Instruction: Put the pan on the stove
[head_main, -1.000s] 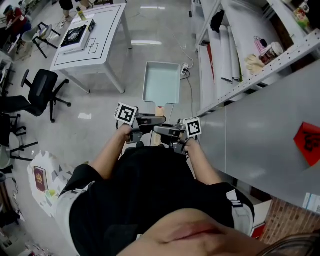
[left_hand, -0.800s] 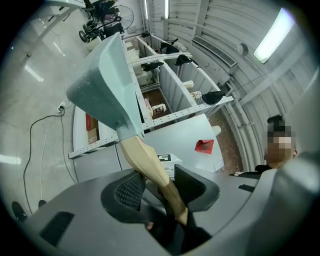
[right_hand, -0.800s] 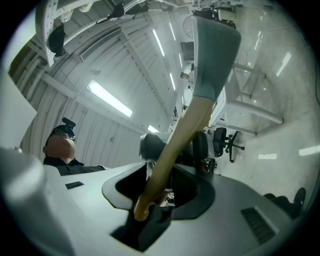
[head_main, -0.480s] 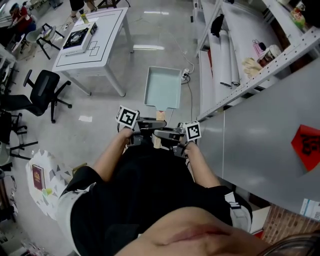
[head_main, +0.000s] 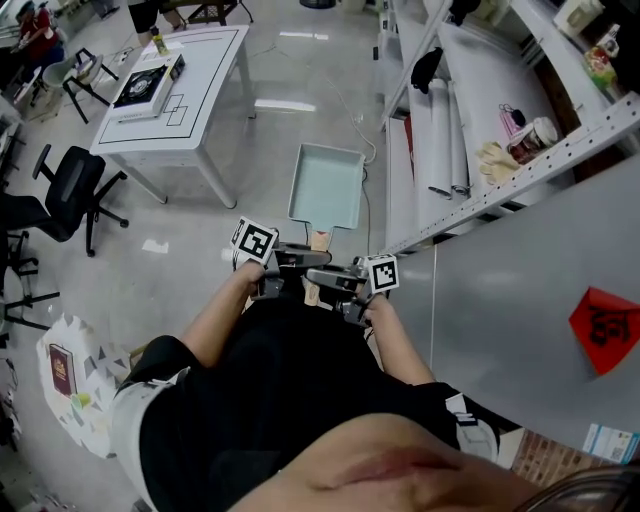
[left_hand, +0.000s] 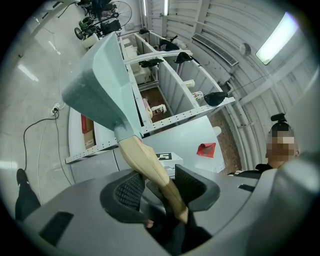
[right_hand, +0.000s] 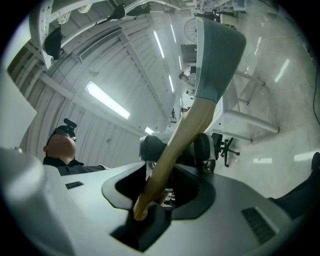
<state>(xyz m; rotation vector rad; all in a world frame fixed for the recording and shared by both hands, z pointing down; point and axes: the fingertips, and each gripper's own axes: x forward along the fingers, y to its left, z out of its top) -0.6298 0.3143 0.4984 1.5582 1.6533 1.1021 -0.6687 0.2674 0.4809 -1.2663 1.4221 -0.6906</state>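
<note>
A pale green square pan (head_main: 325, 185) with a wooden handle (head_main: 318, 240) hangs in the air over the floor, in front of the person. My left gripper (head_main: 298, 262) and right gripper (head_main: 328, 276) meet on that handle from either side. In the left gripper view the handle (left_hand: 145, 165) runs between the pads of the left gripper (left_hand: 157, 187), whose jaws are easing open; the pan (left_hand: 100, 85) sticks out ahead. The right gripper (right_hand: 176, 149) clamps the handle (right_hand: 180, 135) below the pan (right_hand: 215, 55). A black stove (head_main: 143, 85) lies on the white table (head_main: 185, 110) at the far left.
A metal shelving rack (head_main: 450, 130) with rolls, gloves and jars runs along the right, close to the pan. A grey panel (head_main: 500, 300) stands at the right. Black office chairs (head_main: 60, 205) stand left of the table. A cable (head_main: 362, 215) trails on the floor.
The pan stays held by both grippers. The whole scene has shifted slightly as the person moves; the grippers sit a little lower in the head view.
</note>
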